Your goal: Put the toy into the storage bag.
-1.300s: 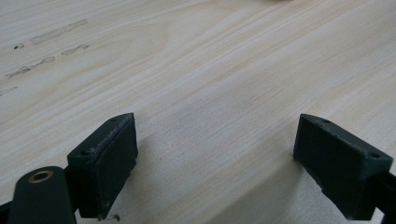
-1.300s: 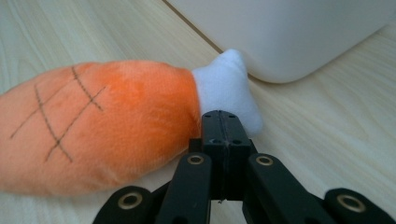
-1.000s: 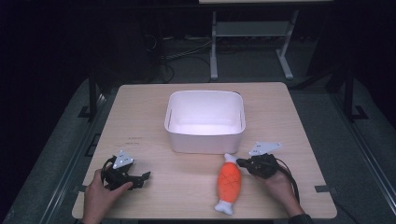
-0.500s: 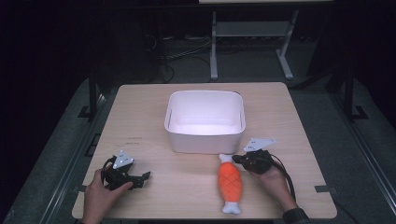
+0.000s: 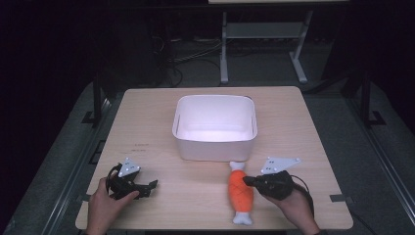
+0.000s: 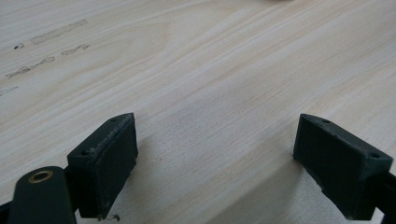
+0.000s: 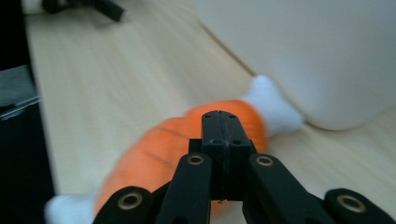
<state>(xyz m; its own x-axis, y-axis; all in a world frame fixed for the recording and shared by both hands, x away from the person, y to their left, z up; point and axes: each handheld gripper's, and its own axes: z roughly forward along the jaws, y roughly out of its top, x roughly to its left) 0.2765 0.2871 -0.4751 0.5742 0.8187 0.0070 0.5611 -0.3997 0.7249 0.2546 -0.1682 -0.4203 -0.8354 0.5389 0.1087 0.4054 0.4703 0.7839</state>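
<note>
Right gripper [image 5: 248,181], jaws pressed together on nothing, touches an orange plush toy [image 5: 241,192] lying near the white bin [image 5: 214,146] — a nudge could roll it away — while the left gripper [image 5: 147,187] rests wide open.

A light wooden table [image 5: 147,112] (faint dark marks near its left edge) stands on a grey floor [image 5: 377,176]. Beyond it, in the dim background, a white metal stand [image 5: 264,34] rises beside a tangle of dark cables [image 5: 181,58] lying on the floor.
</note>
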